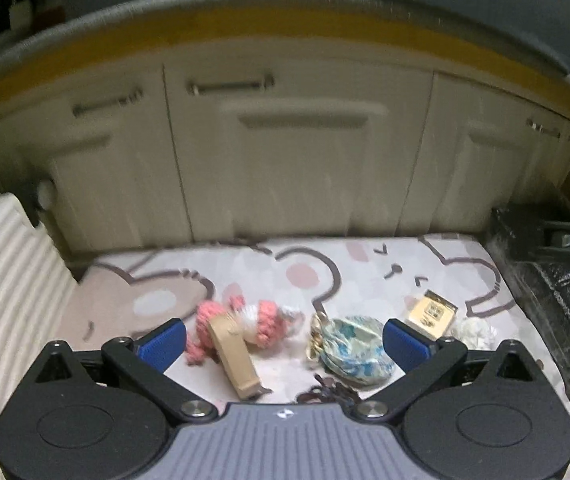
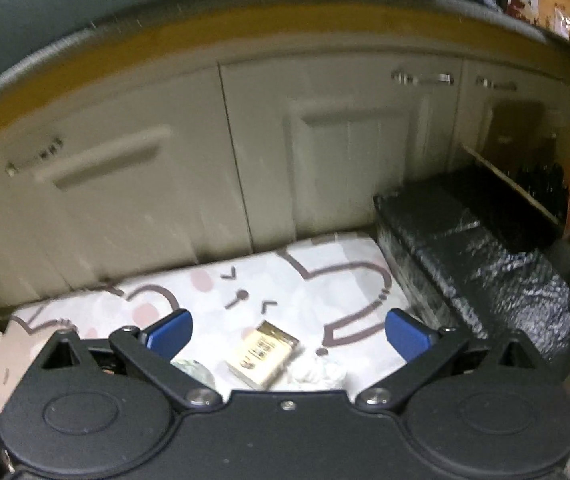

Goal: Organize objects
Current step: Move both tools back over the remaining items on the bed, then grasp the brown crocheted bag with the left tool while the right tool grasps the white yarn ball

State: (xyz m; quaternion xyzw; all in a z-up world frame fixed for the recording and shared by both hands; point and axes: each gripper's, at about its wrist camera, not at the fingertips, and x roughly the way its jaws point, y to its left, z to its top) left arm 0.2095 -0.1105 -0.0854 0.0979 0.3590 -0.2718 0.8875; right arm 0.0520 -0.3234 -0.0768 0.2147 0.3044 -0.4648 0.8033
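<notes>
Small objects lie on a cartoon-printed mat [image 1: 293, 268]. In the left wrist view I see a pink and white crocheted toy [image 1: 253, 320], a tan cardboard box [image 1: 235, 356], a blue-patterned pouch [image 1: 355, 350] with a gold clasp, a dark cord [image 1: 329, 392], a gold card box [image 1: 431, 314] and a white crumpled piece [image 1: 475, 332]. My left gripper [image 1: 285, 340] is open above the toy, tan box and pouch. My right gripper [image 2: 289, 334] is open above the gold card box [image 2: 263, 354] and the white piece [image 2: 319, 372].
Cream cabinet doors [image 1: 297, 160] stand behind the mat under a yellow-edged counter. A black crate [image 1: 557, 280] with a shiny dark liner sits at the mat's right; it also shows in the right wrist view [image 2: 477, 248]. A ribbed white cushion [image 1: 9, 280] lies at the left.
</notes>
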